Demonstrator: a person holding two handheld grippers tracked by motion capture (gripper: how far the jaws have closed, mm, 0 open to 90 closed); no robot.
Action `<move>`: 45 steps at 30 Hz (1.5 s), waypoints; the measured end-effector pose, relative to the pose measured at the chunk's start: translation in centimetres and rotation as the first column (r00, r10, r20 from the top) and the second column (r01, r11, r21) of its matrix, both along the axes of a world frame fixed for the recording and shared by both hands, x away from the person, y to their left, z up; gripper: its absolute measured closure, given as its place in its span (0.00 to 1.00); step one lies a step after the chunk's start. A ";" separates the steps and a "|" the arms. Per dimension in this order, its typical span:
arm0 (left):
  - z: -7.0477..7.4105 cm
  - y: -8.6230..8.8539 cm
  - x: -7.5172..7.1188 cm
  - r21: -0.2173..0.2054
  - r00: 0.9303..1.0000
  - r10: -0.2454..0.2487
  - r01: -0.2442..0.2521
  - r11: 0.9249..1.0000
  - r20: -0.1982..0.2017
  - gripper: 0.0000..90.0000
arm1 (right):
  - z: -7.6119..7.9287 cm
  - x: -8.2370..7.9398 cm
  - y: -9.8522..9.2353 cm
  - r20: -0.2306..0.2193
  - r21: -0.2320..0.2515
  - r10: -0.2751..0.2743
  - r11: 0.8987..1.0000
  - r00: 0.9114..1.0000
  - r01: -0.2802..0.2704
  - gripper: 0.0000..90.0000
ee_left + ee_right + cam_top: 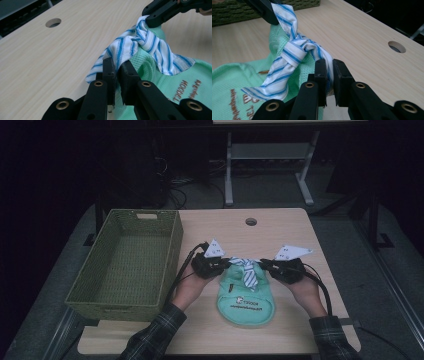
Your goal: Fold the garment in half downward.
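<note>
Both grippers are clamped on the striped collar (246, 265) of the small green garment (246, 301) — left gripper (117, 72) on one end, right gripper (329, 72) on the other. The garment lies flat between them on the table (280, 227), long axis toward the person; the basket (127, 257) is on the left hand's side.

Brown block lettering is printed on the mint-green knitted garment (172, 82). In the left gripper view one word reads roughly "HOODET", last letters uncertain. A second line beside it is too cut off to read. High view: dark print and a small emblem on the same garment, too small to read.
</note>
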State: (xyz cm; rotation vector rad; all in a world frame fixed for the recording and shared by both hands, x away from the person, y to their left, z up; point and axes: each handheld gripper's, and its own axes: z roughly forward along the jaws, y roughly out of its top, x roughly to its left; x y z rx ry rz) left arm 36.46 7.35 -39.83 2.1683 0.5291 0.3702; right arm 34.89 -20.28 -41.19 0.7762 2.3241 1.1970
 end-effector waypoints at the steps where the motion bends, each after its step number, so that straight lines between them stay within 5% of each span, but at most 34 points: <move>1: 0.0 0.0 -0.2 -0.002 1.000 -0.004 0.004 1.000 -0.003 0.92 | 0.0 -0.2 0.0 -0.001 0.001 0.002 1.000 1.000 -0.002 0.91; 23: -0.9 0.5 -2.3 -0.019 0.997 -0.044 0.043 0.999 -0.067 0.91 | -1.4 -3.1 -0.3 -0.051 0.015 0.040 0.999 0.998 -0.039 0.88; 29: -1.4 0.7 -2.9 -0.043 0.991 -0.063 0.059 0.997 -0.114 0.91 | -1.8 -3.9 -0.4 -0.076 0.002 0.047 0.999 0.996 -0.047 0.86; 45: -2.7 1.0 -5.2 -0.016 0.981 -0.095 0.094 0.995 -0.168 0.88 | -2.4 -5.8 -1.0 -0.121 0.035 0.071 0.997 0.990 -0.068 0.81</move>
